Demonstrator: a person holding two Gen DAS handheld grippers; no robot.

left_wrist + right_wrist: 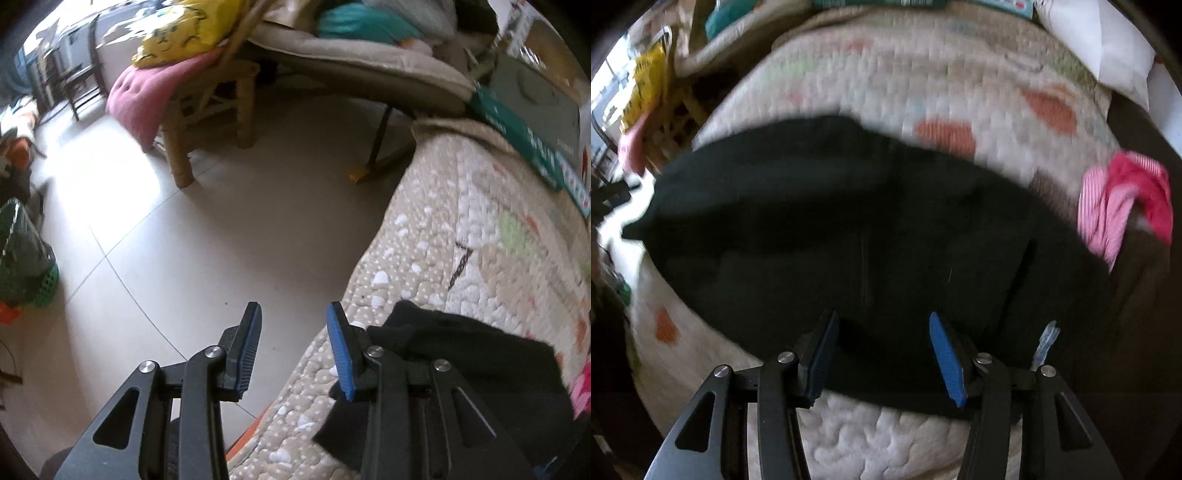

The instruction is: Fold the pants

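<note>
The black pants (pixel 849 229) lie spread across a quilted beige bedspread (pixel 886 74). The view is blurred. My right gripper (pixel 882 332) is open and empty, its blue-padded fingers just above the near edge of the pants. In the left wrist view one end of the pants (pixel 480 362) lies on the bedspread (pixel 461 221) at the lower right. My left gripper (pixel 293 317) is open and empty, hanging over the bed's edge with the floor below, just left of the pants.
A pink striped garment (pixel 1119 206) lies on the bed right of the pants. A tiled floor (pixel 184 240), a wooden stool with a pink cushion (pixel 147 96), a lounge chair (pixel 369 62), a green box (pixel 535 122) and a green basket (pixel 33 266) surround the bed.
</note>
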